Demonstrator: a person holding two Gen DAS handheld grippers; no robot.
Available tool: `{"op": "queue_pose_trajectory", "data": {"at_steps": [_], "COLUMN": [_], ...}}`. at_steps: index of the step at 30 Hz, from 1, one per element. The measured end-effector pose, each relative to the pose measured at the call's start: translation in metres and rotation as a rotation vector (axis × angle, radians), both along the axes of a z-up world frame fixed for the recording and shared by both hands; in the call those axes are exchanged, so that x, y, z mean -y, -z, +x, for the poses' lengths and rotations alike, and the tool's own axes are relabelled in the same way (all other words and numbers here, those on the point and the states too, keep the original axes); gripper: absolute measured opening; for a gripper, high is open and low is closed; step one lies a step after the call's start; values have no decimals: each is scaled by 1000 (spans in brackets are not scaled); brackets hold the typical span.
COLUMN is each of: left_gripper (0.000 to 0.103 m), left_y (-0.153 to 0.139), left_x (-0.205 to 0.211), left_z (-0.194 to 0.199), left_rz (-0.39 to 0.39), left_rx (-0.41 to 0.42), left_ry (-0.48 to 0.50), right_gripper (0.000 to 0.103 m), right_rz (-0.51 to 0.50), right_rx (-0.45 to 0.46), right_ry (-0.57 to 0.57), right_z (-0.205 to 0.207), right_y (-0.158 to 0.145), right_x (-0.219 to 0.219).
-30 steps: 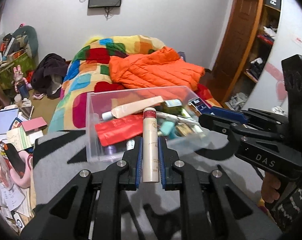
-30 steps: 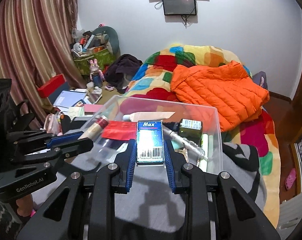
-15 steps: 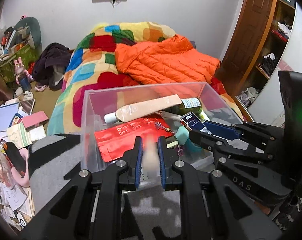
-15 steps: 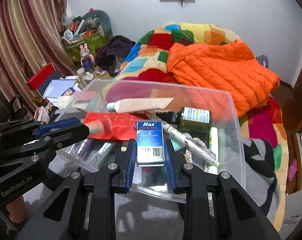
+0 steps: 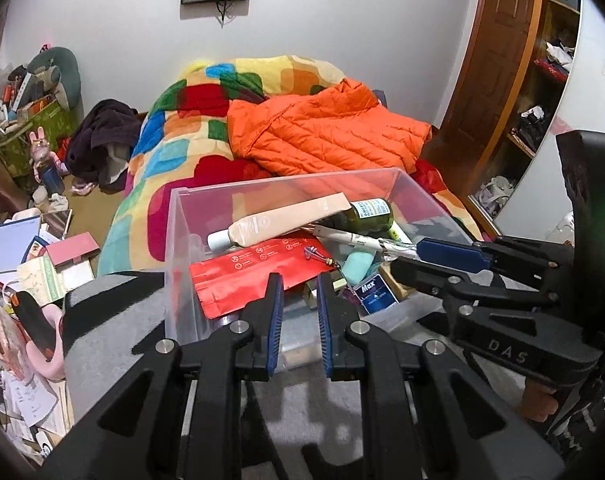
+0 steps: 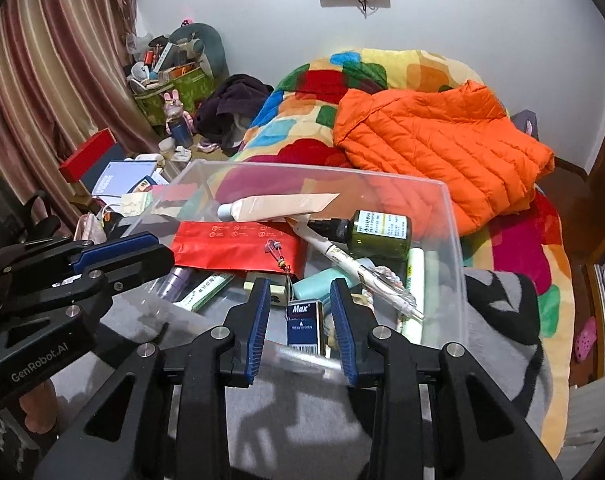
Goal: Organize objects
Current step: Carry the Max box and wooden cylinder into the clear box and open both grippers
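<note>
A clear plastic storage box (image 6: 454, 248) sits in the middle of both views, on a grey and black blanket (image 6: 498, 320). Inside it lie a red foil pouch (image 6: 234, 246), a beige tube with a white cap (image 6: 278, 206), a dark green glass bottle (image 6: 378, 232) and a white pen (image 6: 362, 270).

The right gripper (image 6: 300, 324) is at the lower centre of its view; its jaws are opening, and the small blue "Max" box (image 6: 302, 324) stands between the blue pads inside the storage box, with a gap on each side.

The left gripper (image 5: 298, 320) is at the lower centre of its own view. Its jaws hold nothing and stand apart over the near wall of the storage box.

Behind, an orange quilted jacket (image 5: 322, 132) lies on a bed with a colourful blanket (image 5: 174, 152).
</note>
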State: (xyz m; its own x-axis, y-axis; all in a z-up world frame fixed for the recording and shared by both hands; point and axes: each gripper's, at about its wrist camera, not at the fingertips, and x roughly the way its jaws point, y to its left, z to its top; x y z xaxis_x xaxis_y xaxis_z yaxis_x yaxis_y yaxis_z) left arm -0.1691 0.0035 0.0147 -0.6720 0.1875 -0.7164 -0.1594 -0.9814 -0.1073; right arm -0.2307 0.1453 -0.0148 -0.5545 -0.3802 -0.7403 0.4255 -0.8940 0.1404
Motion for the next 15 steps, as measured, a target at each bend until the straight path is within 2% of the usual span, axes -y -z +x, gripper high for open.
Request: {"op": "queue_pose_trajectory", "data": {"at_steps": [3, 6, 8, 9, 11, 15], "left_gripper": [15, 19, 36, 42, 62, 76], "left_y": [-4, -8, -11, -12, -14, -13], "left_x": [0, 0, 0, 0, 0, -2], "left_z": [8, 19, 27, 31, 39, 54], "left_rz": [-4, -1, -3, -6, -12, -19], "left_rx": [-18, -41, -65, -80, -111, -144], "left_ry": [-4, -7, -18, -26, -44, -61], "right_gripper": [30, 38, 52, 55, 62, 72], "right_rz": [-11, -11, -5, -2, -1, -15], "right_rx": [-10, -30, -53, -68, -91, -125], "right_ry": [3, 11, 20, 28, 36, 42], "right_z": [9, 19, 26, 31, 39, 55], "right_y": [-7, -12, -14, -16, -19, -23], "right_x": [-5, -12, -16, -18, -23, -32]}}
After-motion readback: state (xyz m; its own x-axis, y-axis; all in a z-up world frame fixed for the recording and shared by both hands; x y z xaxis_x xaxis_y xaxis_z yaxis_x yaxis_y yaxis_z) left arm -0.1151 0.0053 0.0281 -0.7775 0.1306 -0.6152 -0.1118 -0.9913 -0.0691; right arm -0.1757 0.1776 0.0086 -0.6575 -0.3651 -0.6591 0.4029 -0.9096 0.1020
